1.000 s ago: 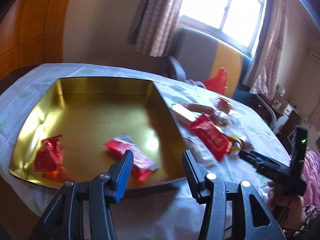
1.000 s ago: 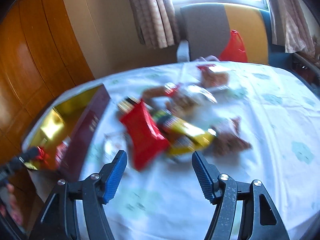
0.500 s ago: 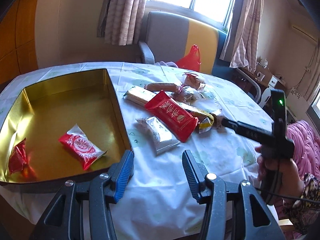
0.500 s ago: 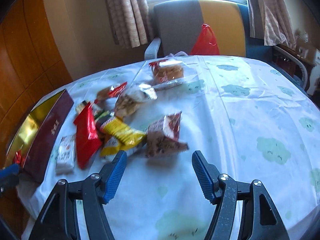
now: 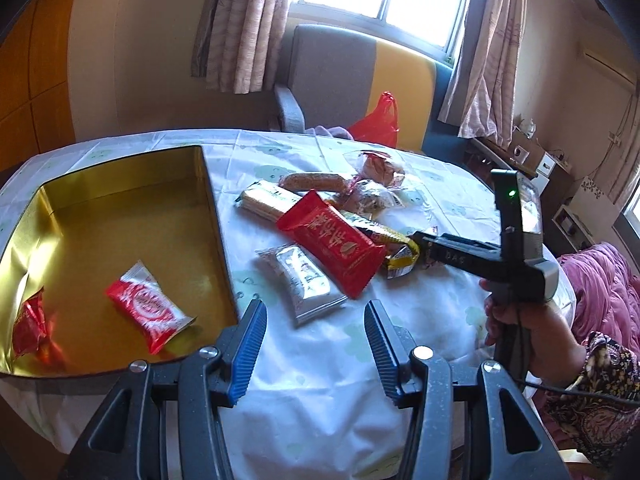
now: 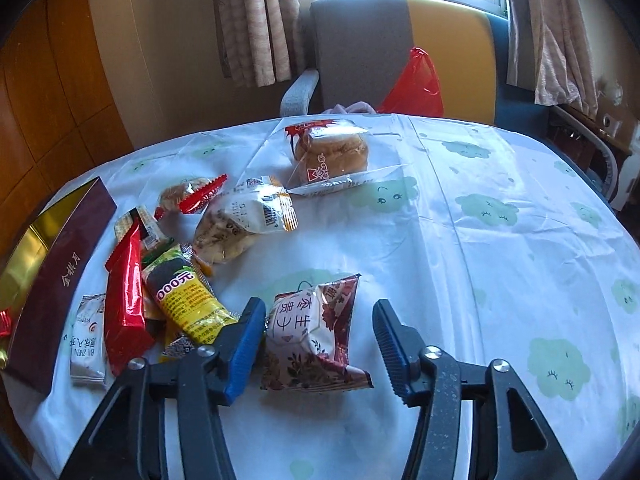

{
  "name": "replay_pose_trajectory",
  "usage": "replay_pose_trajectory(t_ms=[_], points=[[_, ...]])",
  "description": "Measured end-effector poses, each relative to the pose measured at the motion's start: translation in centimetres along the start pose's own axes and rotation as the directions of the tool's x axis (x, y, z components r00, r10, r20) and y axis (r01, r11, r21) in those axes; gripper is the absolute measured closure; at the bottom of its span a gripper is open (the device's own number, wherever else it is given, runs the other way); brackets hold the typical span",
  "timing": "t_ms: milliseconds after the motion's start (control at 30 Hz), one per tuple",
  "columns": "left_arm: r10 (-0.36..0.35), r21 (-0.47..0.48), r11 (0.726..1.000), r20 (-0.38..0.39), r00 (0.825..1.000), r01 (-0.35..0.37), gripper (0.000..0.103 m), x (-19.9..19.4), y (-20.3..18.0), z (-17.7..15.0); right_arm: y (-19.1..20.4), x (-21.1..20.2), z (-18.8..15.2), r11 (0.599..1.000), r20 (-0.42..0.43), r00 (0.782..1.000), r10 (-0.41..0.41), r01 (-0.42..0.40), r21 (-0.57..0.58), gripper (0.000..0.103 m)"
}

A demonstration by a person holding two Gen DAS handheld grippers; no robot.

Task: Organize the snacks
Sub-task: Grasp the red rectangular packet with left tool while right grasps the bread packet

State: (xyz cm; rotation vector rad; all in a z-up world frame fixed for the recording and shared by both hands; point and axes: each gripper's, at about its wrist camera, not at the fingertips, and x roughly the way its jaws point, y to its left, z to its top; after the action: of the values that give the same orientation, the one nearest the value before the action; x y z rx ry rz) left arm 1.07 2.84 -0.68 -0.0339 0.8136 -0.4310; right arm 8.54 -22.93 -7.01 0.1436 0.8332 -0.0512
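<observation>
A gold tin (image 5: 212,208) holds a red-and-white packet (image 5: 148,312) and a red packet (image 5: 28,328). Right of it lies a snack pile: a long red packet (image 5: 336,244), a silver packet (image 5: 304,280) and a yellow packet (image 5: 384,236). My left gripper (image 5: 316,344) is open and empty above the tablecloth, just right of the tin's near corner. My right gripper (image 6: 318,320) straddles a dark-red floral packet (image 6: 312,340) lying flat. Its jaws are closing; the left pad is at the packet's edge and the right pad stands clear of it.
A wrapped bun (image 6: 332,152), a clear pastry bag (image 6: 244,220) and a yellow-green packet (image 6: 184,296) lie on the cloud-print cloth. The tin's maroon side (image 6: 60,276) is at the left. A grey-and-yellow armchair (image 6: 400,48) with a red bag stands behind the table.
The left gripper swung right, from over the tin to beside the snack pile. The right gripper moved right and down onto the floral packet, and its jaws have narrowed around it.
</observation>
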Motion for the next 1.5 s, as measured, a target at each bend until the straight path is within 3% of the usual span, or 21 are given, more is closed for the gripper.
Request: replay_pose_trajectory(t_ms=[300, 567, 733, 967, 1100, 1300, 1500], points=[[-0.037, -0.022, 0.999, -0.041, 0.998, 0.036, 0.051, 2.9, -1.5, 2.4, -1.4, 0.2, -0.7, 1.000, -0.005, 1.000, 0.021, -0.021, 0.020, 0.056], [-0.024, -0.063, 0.998, -0.115, 0.993, 0.017, 0.051, 6.9, -2.5, 4.0, -2.1, -0.5, -1.7, 0.998, 0.042, 0.999, 0.013, -0.015, 0.053, 0.057], [-0.003, -0.147, 0.989, -0.183, 0.983, -0.024, 0.051, 10.1, -1.6, 5.0, -2.4, -0.6, -1.8, 0.997, 0.052, 0.998, 0.028, -0.032, 0.070, 0.057], [-0.058, -0.291, 0.956, -0.241, 0.969, -0.015, 0.047, 13.4, 0.0, 6.1, -2.5, -0.6, -1.9, 0.997, 0.058, 0.998, 0.032, -0.037, 0.074, 0.056], [-0.065, -0.281, 0.959, -0.269, 0.961, -0.014, 0.042, 15.3, 0.4, 6.5, -2.5, -0.6, -1.9, 0.996, 0.059, 0.998, 0.035, -0.040, 0.076, 0.056], [-0.038, -0.236, 0.971, -0.244, 0.969, -0.021, 0.042, 15.8, -0.2, 6.6, -2.4, -0.7, -1.9, 0.996, 0.063, 0.997, 0.037, -0.042, 0.080, 0.056], [-0.011, -0.132, 0.991, -0.224, 0.974, -0.019, 0.042, 15.8, -2.0, 6.1, -2.5, -0.7, -2.0, 0.996, 0.065, 0.997, 0.040, -0.045, 0.083, 0.056]])
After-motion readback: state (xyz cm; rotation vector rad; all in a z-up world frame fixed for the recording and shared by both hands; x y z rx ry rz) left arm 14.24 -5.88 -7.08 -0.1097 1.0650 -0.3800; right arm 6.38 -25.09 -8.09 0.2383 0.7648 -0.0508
